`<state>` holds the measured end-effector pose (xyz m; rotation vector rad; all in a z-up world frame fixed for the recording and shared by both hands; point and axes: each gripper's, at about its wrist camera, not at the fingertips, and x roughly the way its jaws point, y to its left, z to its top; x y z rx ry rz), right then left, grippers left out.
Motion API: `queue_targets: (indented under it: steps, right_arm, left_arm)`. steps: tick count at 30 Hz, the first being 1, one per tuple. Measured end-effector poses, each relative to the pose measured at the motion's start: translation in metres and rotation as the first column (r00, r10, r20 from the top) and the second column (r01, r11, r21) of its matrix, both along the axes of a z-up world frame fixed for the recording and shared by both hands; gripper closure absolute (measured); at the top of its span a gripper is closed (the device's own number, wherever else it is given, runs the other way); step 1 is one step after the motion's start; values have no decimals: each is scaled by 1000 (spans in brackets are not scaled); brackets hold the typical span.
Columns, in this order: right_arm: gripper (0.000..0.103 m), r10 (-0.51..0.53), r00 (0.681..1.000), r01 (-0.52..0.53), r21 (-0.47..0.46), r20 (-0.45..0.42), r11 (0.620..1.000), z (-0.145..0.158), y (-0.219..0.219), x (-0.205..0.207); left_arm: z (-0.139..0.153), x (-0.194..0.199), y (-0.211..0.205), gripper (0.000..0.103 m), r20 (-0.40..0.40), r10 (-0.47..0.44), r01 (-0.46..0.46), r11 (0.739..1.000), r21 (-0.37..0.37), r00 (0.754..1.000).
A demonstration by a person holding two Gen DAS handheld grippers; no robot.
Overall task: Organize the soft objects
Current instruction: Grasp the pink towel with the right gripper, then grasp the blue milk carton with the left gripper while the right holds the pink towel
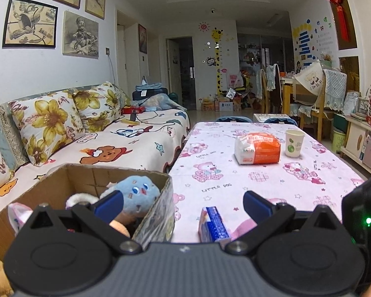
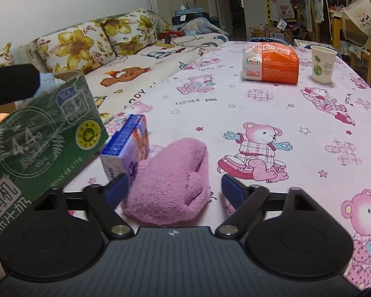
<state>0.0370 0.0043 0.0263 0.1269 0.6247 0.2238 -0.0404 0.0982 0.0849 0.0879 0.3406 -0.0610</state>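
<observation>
A pink fluffy sock [image 2: 171, 185] lies on the bear-print tablecloth [image 2: 272, 113], between the fingers of my right gripper [image 2: 175, 189]. Its jaws are open; the left fingertip [image 2: 118, 188] is at the sock's edge, the right one stands clear of it. A small blue tissue pack [image 2: 127, 146] stands just behind the sock. My left gripper [image 1: 183, 204] is open and empty, astride the right wall of a cardboard box [image 1: 69, 173]. Inside the box sit a blue plush toy [image 1: 138, 193] and other soft toys. The blue pack [image 1: 212, 225] lies between the left gripper's fingers, lower down.
The box's green printed side [image 2: 44, 138] rises close on the left of the right gripper. An orange tissue pack [image 2: 270, 63] and a paper cup [image 2: 322, 64] stand at the table's far end. A sofa [image 1: 126, 146] with flowered cushions runs along the left.
</observation>
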Motion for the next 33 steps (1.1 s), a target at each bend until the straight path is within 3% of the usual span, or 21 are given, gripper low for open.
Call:
queue_targets:
  steps: [2,6,21,25,29,33]
  right_arm:
    - [27,10,1000,-10,27,-6,1000,-1,-2,-1]
    - [33,6,1000,-6,29,4,1000,0,-4,-12]
    - [34,-178,980,173,-66,-84,983,6,-54,-84]
    - [34,-226,970,219,-86,-88,972,2,-61,-99]
    - [30,-223,973,216,-102,-60,971,-4,-64,-103]
    - [4,-242,970,238,-121,-25,964,-8,-71,-103]
  left_arm:
    - [-1,0,-1,1,0,-2,2,1000,4,1000]
    - [-2,-1,-4,1,-4,-3,3,1000,12,1000]
    - [-2,-23,-20,1,-2,-76,76,996,-44,997]
    - [-10,-29,-34,1,-8,-108,108,994,-8,994]
    - [-23,-30,-46,1,-18,-121,122,990,64,992]
    - [-37,-21,-47,1,-53,-80,85,992,96,995]
